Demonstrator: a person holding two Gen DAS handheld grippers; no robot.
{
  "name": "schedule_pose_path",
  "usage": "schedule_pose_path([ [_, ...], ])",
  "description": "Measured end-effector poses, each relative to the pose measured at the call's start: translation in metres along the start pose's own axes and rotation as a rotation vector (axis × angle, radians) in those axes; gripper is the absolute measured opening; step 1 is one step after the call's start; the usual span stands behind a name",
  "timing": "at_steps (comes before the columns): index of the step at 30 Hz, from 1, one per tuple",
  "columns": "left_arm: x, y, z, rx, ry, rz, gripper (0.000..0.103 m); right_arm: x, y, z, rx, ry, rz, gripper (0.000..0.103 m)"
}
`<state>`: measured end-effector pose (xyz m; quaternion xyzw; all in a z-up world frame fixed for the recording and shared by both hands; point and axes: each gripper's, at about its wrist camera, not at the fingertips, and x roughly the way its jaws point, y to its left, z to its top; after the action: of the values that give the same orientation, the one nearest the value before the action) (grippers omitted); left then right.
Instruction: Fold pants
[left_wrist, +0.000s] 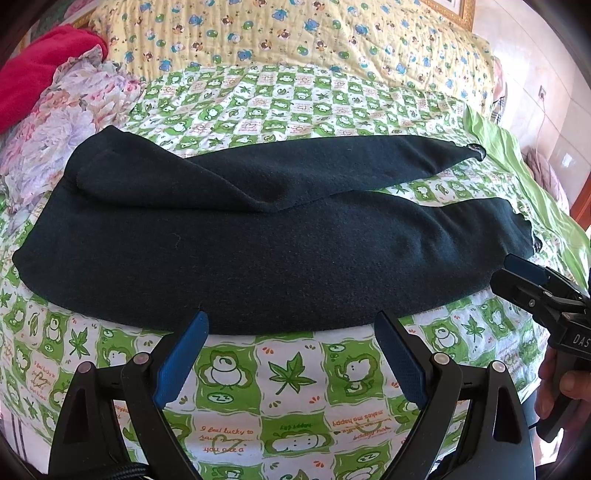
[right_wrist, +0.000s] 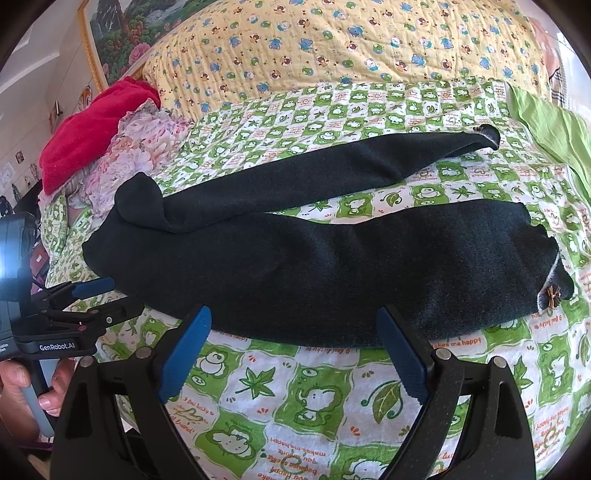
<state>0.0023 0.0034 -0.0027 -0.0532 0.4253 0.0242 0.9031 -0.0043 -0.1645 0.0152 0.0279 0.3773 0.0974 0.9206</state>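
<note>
Okay, black pants (left_wrist: 258, 251) flat across green-checked bedsheet (left_wrist: 288, 376), legs splayed. Left gripper (left_wrist: 291, 332), right gripper (right_wrist: 295, 328) both wide, empty, at near edge. Fold seemingly unstarted; next, grab far leg.

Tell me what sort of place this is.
Most likely a home bedroom: the pants lie on a bed with a frog-print sheet, a yellow quilt behind, and a framed picture hangs on the wall.

Black pants (left_wrist: 258, 251) lie on a green-and-white checked sheet (left_wrist: 295, 387) printed with frogs and maple leaves. Behind are a yellow quilt (left_wrist: 295, 33) dotted with bears, a pink floral cloth (left_wrist: 70, 110) and a red garment (left_wrist: 40, 62).
</note>
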Motion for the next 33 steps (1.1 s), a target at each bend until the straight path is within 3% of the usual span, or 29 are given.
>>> schedule_pose_path([
  [20, 0.014, -0.016, 0.019, 0.085, 0.019, -0.048, 0.092, -0.004, -0.022, 0.013, 0.085, -0.021, -0.001, 0.091],
  [33, 0.039, -0.055, 0.082, 0.273, -0.037, -0.075, 0.092, -0.005, -0.066, 0.066, 0.118, -0.091, -0.028, 0.091],
])
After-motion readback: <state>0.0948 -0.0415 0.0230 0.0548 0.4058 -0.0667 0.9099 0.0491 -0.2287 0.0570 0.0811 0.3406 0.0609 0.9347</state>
